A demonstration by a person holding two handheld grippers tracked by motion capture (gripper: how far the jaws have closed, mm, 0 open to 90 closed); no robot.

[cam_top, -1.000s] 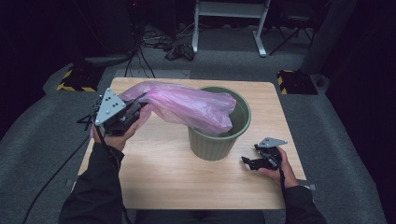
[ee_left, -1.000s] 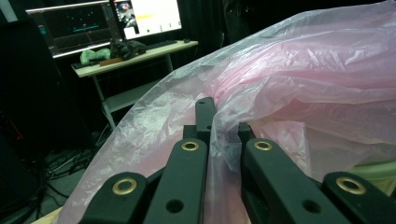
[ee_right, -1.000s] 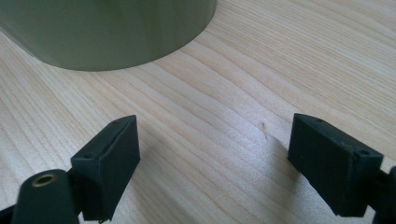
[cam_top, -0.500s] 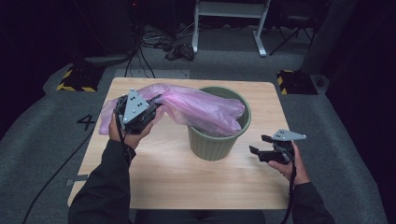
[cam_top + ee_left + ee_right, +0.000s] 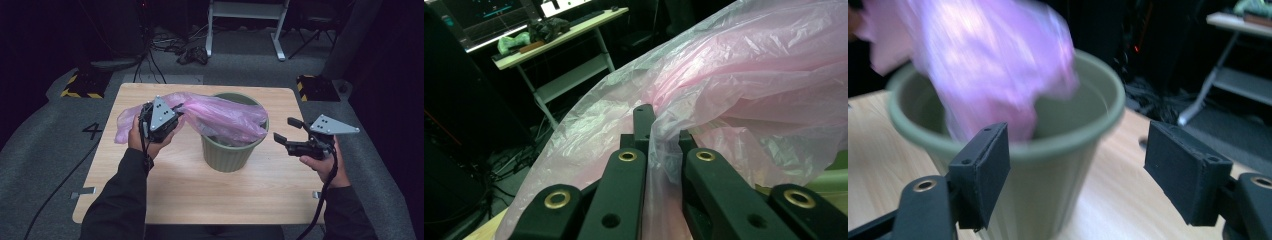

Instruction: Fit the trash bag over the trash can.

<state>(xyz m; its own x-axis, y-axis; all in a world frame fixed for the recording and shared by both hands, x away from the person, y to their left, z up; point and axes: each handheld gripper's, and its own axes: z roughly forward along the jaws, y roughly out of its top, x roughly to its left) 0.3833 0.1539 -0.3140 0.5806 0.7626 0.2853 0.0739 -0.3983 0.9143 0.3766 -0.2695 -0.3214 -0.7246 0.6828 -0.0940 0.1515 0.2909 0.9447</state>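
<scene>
Left of the round green plastic bin [image 5: 233,145], your left gripper [image 5: 176,111] has its jaws clamped tight on a fold of the thin pink plastic bag [image 5: 220,116], which drapes from there across the bin's rim and into its mouth. Right of the bin, your right gripper [image 5: 287,131] has just narrowed slightly but stands wide, holding nothing.
</scene>
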